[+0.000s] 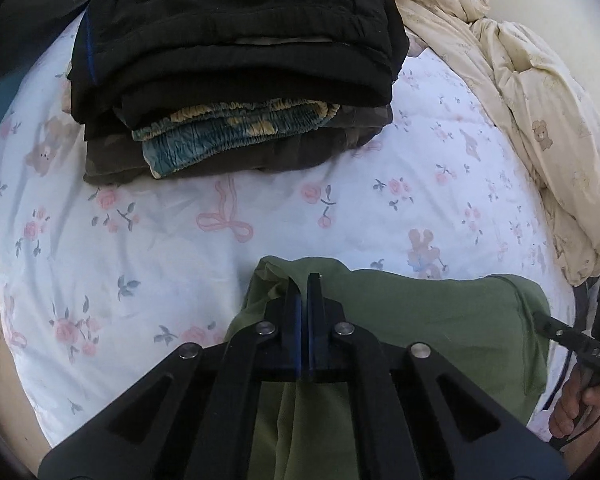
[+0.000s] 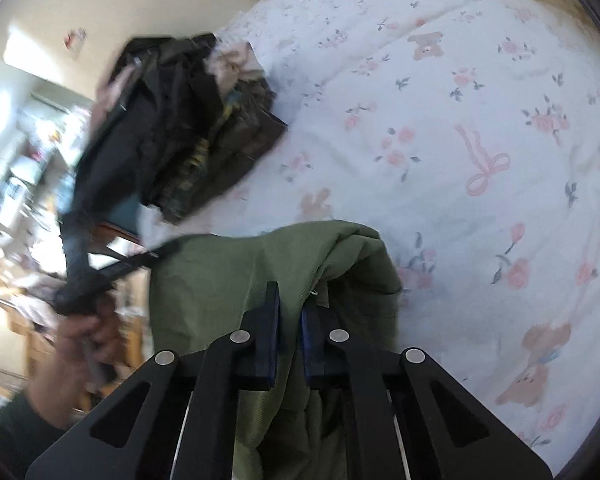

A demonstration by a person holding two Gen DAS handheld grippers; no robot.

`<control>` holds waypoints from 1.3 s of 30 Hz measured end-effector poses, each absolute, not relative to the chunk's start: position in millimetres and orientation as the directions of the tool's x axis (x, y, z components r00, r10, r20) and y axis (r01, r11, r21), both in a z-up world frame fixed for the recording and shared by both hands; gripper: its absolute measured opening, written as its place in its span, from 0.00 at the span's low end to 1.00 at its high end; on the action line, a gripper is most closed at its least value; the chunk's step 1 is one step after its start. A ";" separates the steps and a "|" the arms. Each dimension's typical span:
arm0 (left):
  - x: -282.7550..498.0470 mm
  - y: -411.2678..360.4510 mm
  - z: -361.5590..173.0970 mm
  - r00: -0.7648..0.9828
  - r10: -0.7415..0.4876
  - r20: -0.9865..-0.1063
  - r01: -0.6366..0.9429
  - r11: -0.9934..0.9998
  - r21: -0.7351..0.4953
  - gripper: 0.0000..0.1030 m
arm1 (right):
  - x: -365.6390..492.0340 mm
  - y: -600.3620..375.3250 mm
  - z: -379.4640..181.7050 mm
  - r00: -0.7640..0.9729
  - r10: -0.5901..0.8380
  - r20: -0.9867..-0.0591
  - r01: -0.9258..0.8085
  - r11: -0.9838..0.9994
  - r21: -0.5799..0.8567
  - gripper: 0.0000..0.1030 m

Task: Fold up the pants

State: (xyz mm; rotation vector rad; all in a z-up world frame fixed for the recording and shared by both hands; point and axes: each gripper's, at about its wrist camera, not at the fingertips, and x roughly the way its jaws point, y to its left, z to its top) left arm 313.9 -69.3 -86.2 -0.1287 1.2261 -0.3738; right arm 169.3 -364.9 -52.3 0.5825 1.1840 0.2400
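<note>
Gripping stage: left gripper (image 1: 304,280) and right gripper (image 2: 290,300) both clamped on pants (image 1: 420,312), ready to lift and spread flat.

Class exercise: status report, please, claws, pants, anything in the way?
Left claw shut on green pants. Right claw shut on them too. Pants bunched, not yet folded. Folded clothes stack beyond, apart; floral bedsheet between.
</note>
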 end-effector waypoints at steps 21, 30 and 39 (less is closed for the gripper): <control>278.5 -124.0 -65.7 0.195 -0.493 -0.848 0.440 0.817 -0.374 0.02 | 175.5 -312.4 -31.7 0.403 0.439 -0.803 -0.094 0.893 0.441 0.32; 260.0 -85.0 -83.8 0.310 -0.208 -0.928 0.390 0.918 -0.075 0.03 | 163.0 -308.5 -55.1 0.293 0.242 -0.925 -0.082 0.970 0.228 0.25; 256.7 5.8 -61.2 0.356 -0.416 -0.837 0.143 0.909 -0.391 0.98 | 142.2 -372.0 -18.7 0.428 0.482 -0.764 0.094 0.817 0.568 0.75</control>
